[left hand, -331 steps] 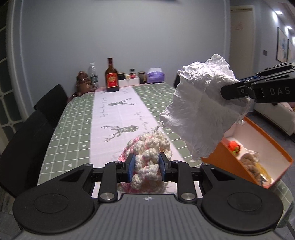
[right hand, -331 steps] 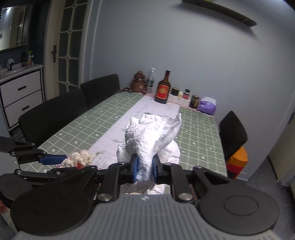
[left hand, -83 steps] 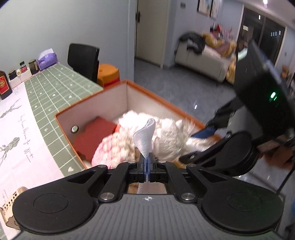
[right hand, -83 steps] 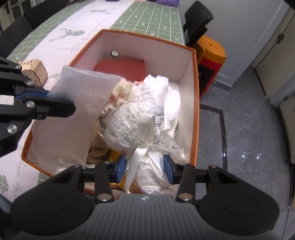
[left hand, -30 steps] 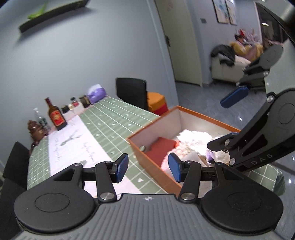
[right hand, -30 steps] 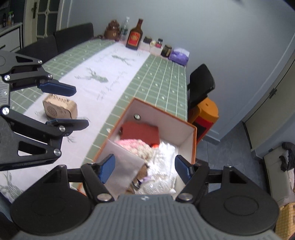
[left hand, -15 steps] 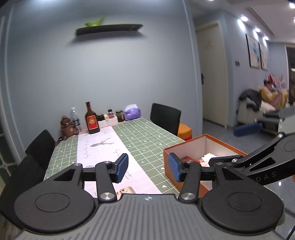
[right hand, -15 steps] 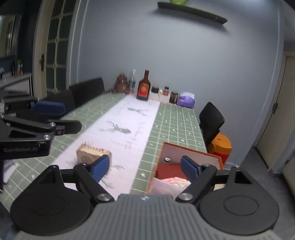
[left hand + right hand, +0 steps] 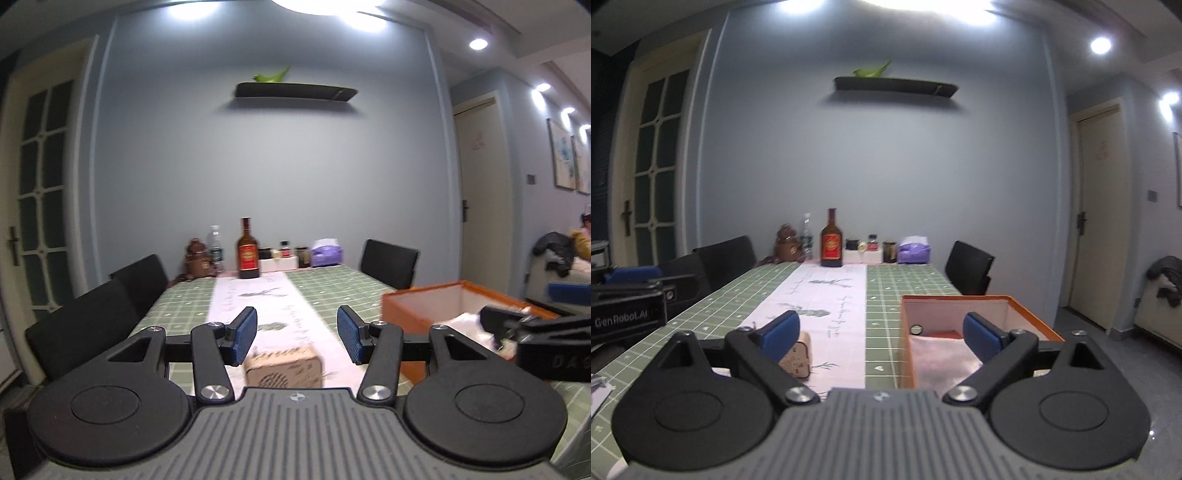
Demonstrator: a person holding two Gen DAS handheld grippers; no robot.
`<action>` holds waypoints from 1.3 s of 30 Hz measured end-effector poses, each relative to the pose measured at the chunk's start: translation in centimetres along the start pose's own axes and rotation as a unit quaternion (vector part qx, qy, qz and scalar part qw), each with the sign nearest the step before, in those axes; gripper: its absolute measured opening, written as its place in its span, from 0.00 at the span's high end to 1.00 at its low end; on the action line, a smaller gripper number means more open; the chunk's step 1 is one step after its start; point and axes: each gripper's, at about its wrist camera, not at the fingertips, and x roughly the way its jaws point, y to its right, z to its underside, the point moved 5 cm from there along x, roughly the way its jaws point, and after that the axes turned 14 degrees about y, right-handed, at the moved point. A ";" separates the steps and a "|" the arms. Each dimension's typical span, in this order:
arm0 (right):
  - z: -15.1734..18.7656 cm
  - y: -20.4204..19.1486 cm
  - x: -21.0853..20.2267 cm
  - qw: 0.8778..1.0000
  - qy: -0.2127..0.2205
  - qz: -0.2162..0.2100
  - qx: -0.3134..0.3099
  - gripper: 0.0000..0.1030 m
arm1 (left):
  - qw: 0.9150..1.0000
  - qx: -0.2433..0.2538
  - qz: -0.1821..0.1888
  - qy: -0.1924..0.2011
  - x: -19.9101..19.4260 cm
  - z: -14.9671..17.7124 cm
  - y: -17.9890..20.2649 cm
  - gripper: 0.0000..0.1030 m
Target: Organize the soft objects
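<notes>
With both sets of jaws spread wide and empty, you hold the left gripper (image 9: 297,334) and right gripper (image 9: 882,334) level above the table (image 9: 886,295); the soft objects (image 9: 942,356) lie in the orange box (image 9: 1036,321) at right.

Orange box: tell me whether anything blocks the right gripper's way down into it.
Nothing visible does. The right gripper hangs open and empty over the near end of the orange box, which has no lid, only soft white things inside. The small wooden box sits to its left on the runner, out of the path.
</notes>
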 end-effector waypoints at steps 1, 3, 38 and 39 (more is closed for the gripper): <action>0.6 0.0 -0.3 1.000 0.004 0.007 0.001 0.06 | 1.000 0.001 -0.009 0.002 -0.2 0.6 0.0 0.39; 2.0 -0.1 -0.6 1.000 0.003 0.018 -0.001 0.06 | 1.000 0.001 -0.026 -0.001 -0.7 1.8 -0.1 0.30; 10.0 -0.8 -0.9 0.996 -0.084 0.019 0.026 0.05 | 0.990 -0.013 -0.062 -0.125 -1.5 9.8 0.1 0.14; 10.0 -0.8 -0.9 0.996 -0.084 0.019 0.026 0.05 | 0.990 -0.013 -0.062 -0.126 -1.5 9.8 0.1 0.14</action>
